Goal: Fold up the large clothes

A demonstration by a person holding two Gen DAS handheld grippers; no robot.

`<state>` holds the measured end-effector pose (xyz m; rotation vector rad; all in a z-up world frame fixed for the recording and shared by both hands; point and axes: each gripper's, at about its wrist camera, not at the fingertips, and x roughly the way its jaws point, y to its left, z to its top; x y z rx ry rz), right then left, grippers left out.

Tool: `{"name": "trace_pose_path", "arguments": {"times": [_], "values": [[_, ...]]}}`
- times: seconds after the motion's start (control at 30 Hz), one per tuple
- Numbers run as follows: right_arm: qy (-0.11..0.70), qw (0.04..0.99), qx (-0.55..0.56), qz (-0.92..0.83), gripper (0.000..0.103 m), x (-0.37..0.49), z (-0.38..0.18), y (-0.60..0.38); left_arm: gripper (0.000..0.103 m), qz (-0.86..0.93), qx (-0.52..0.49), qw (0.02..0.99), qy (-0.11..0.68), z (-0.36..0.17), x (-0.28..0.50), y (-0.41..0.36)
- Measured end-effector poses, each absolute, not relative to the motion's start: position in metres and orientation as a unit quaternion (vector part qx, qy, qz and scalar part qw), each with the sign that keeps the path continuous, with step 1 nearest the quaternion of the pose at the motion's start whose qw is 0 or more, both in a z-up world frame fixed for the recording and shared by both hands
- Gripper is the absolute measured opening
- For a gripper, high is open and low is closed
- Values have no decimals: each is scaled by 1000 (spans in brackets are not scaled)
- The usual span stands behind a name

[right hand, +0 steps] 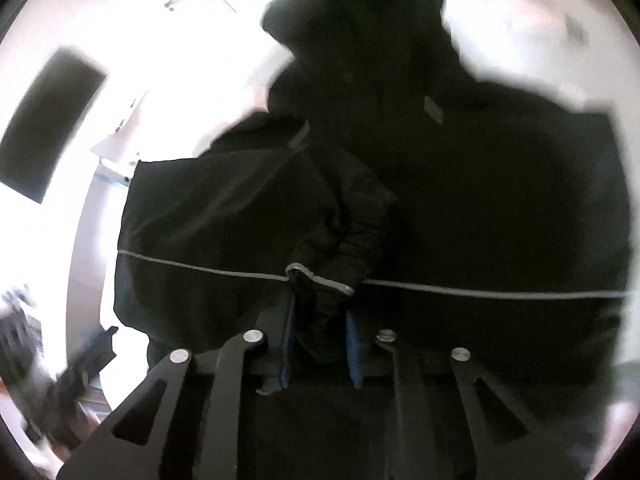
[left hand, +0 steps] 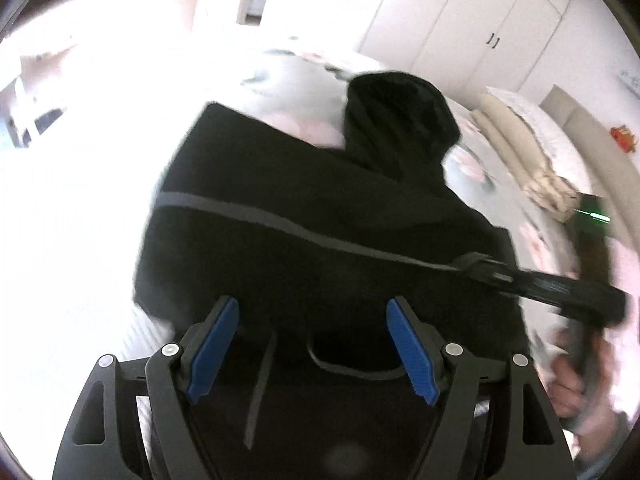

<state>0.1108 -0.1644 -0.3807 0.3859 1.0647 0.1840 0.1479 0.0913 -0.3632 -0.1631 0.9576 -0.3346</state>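
The right gripper [right hand: 320,344] is pinched on a cuffed fold of the black jacket [left hand: 320,216]; the left gripper [left hand: 312,344] is spread above it, holding nothing. With one thin bite, the heavy cloth could be dragged askew or lost.

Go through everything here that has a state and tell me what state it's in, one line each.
Jacket: black, spread on the bed, partly folded, hood up top.
Left gripper: open over the jacket, nothing between the pads.
Right gripper: shut on a bunch of jacket fabric near the grey-edged cuff.
Wardrobe doors: closed.
Cream bedding: folded in a stack on the bed.
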Motion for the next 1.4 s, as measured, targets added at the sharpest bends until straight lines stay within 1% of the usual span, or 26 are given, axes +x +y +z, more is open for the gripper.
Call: {"name": "trace_pose_path", "arguments": {"times": [0.03,0.13,0.23,0.27,0.3,0.4,0.47,0.5,0.6,0.7,0.8,0.87,0.9,0.93,1.0,1.07,1.2,1.27,1.3,1.4], "values": [[494,846,181,81,22,104,-368,-171,78,-157,-75,874,453,-360,154,90],[464,872,156,28,22,77,-330,-202,73,-159,-68,878,446,-356,176,83],[454,880,130,-45,22,58,-318,-239,65,-171,-58,868,462,-368,196,65],[463,875,128,-62,22,56,-325,-252,59,-175,-48,862,473,-376,202,56],[474,867,137,-70,22,57,-333,-261,50,-179,-39,855,486,-387,207,47],[527,829,165,-89,22,64,-391,-284,38,-165,15,834,526,-425,217,24],[565,802,165,-102,24,71,-438,-290,38,-159,49,838,519,-436,214,17],[567,798,180,-101,28,72,-449,-293,38,-158,56,839,517,-438,214,16],[560,793,218,-97,28,75,-455,-306,38,-160,51,838,519,-437,216,19],[568,789,219,-87,29,74,-448,-308,39,-164,53,838,517,-428,214,19],[560,794,222,-85,43,65,-419,-309,39,-179,47,851,491,-400,208,20],[534,817,197,-89,48,61,-388,-301,39,-196,35,859,472,-378,207,19],[519,831,181,-88,57,62,-372,-295,39,-206,28,861,463,-368,208,17],[505,842,171,-83,63,64,-361,-288,39,-217,21,862,457,-360,210,13],[493,854,158,-50,64,79,-348,-267,39,-236,14,858,456,-355,216,2],[502,854,137,-19,64,102,-355,-236,39,-240,21,853,464,-363,223,-12],[528,844,92,-12,62,139,-400,-190,39,-229,17,831,507,-408,243,-33],[551,832,45,-42,60,152,-432,-181,38,-216,41,829,515,-436,245,-36],[559,827,35,-45,59,154,-444,-179,38,-216,47,831,511,-438,244,-37],[555,830,20,-44,60,149,-445,-176,39,-207,64,835,506,-443,242,-44]]}}
